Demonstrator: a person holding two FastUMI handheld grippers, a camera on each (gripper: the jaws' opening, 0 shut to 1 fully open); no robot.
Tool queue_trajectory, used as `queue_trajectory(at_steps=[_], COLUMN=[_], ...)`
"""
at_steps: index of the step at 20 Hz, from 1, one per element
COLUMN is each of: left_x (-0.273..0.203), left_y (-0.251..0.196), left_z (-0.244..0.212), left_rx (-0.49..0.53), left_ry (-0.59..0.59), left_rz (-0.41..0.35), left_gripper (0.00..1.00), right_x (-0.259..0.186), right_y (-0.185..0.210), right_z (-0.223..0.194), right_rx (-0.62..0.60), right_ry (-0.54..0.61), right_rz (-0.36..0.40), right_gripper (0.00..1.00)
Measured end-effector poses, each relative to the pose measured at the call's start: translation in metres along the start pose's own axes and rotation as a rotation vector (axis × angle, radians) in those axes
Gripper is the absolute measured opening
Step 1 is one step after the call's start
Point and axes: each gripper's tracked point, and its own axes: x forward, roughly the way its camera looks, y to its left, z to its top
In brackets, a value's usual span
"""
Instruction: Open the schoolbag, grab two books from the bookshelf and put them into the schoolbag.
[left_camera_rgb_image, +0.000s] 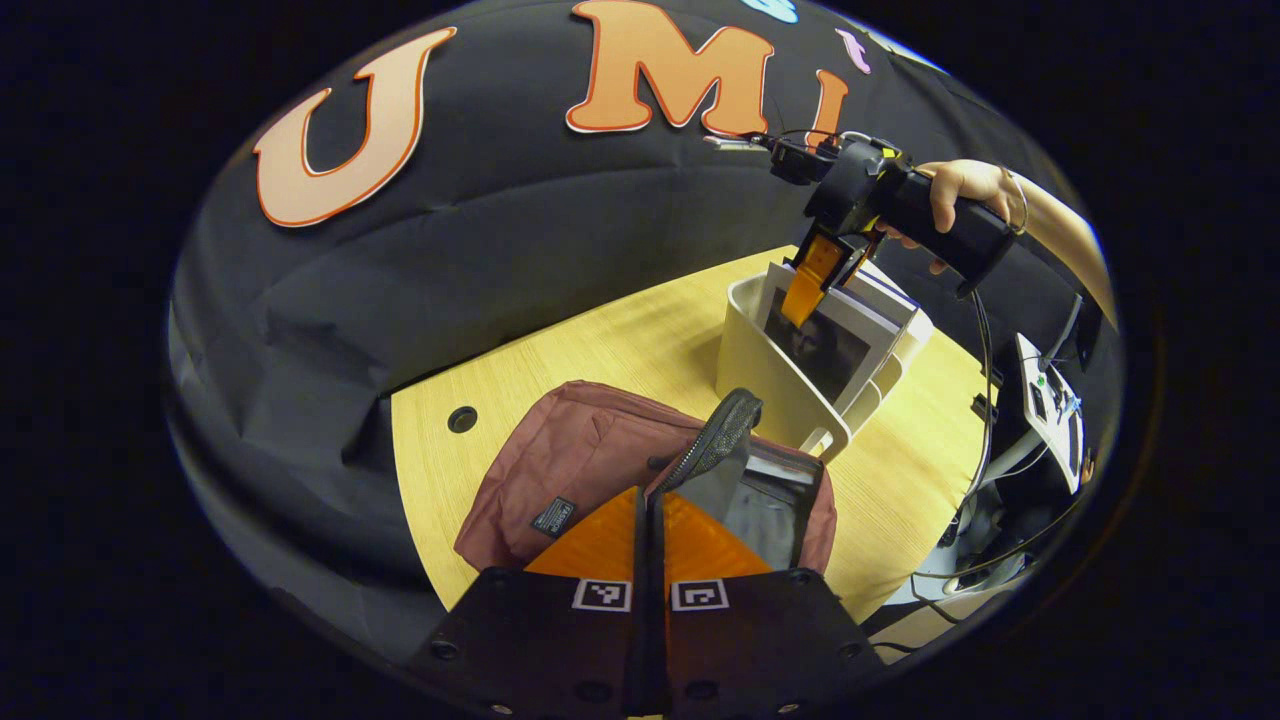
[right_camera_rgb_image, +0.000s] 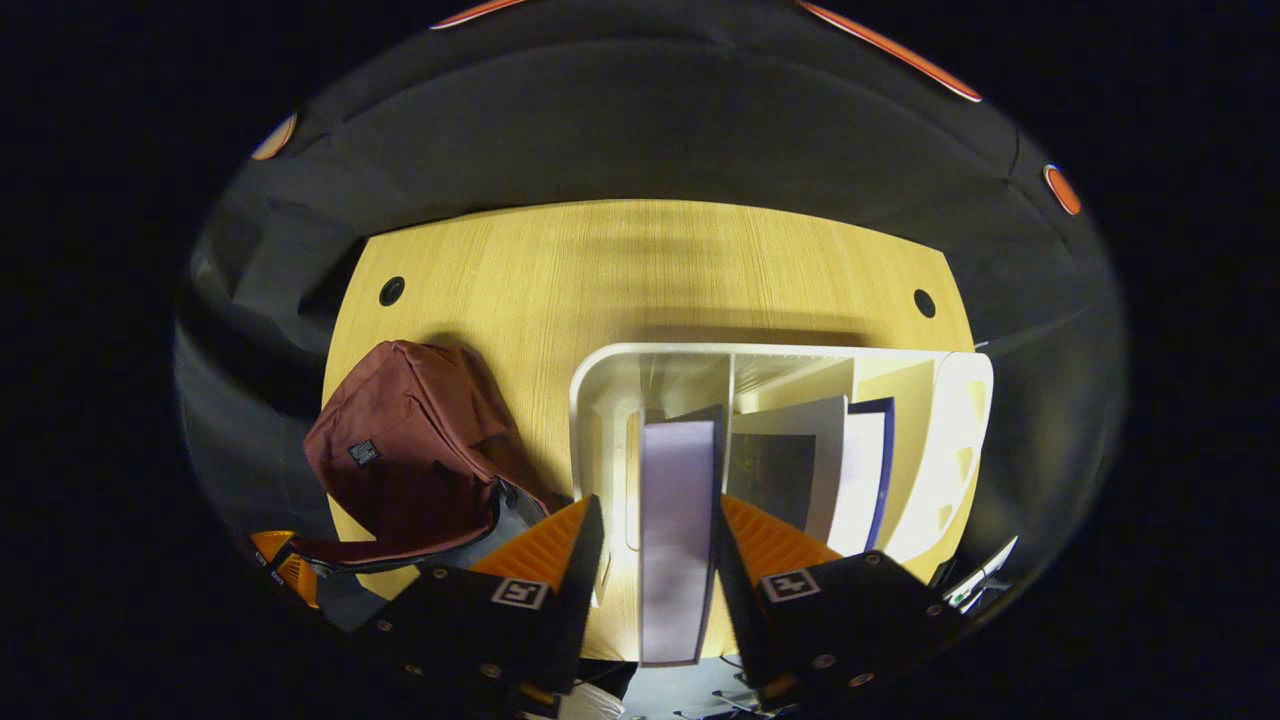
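Now, near to far:
Left gripper: clenched on the schoolbag's zipped flap edge, holding the mouth open; a grey-covered item already shows inside.
Right gripper: fingers straddle an upright pale book; whether both pads press it, I cannot tell.
Schoolbag: maroon, lying on the wooden table, just beside the bookshelf.
Bookshelf: white divided rack, more books leaning in the next slot.
Step, as I judge: taking a book from the rack.
Next move: needs a firm pinch, a straight lift clear of the dividers, then a carry to the held-open mouth.
Writing: the bag's small dark patch is too small to read.
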Motion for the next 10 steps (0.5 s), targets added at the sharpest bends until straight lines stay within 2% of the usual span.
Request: queue_trajectory(at_steps=[2,5,10], left_x=[0.001,0.002,0.0], left_y=[0.0,-0.002,-0.001], left_z=[-0.001,-0.006,-0.004], left_rx=[0.002,0.003,0.019], left_ry=[0.004,0.017,0.012], left_rz=[0.002,0.001,0.005], left_gripper=[0.01,0.0,0.0], right_x=[0.002,-0.001,-0.037], right_y=[0.003,-0.001,0.004], right_z=[-0.001,-0.002,0.008], right_rx=[0.027,0.033,0.055], right_ry=[0.006,-0.004,-0.074], right_rz=[0.005,-0.006,0.036], right_gripper=[0.39,0.36,0.33])
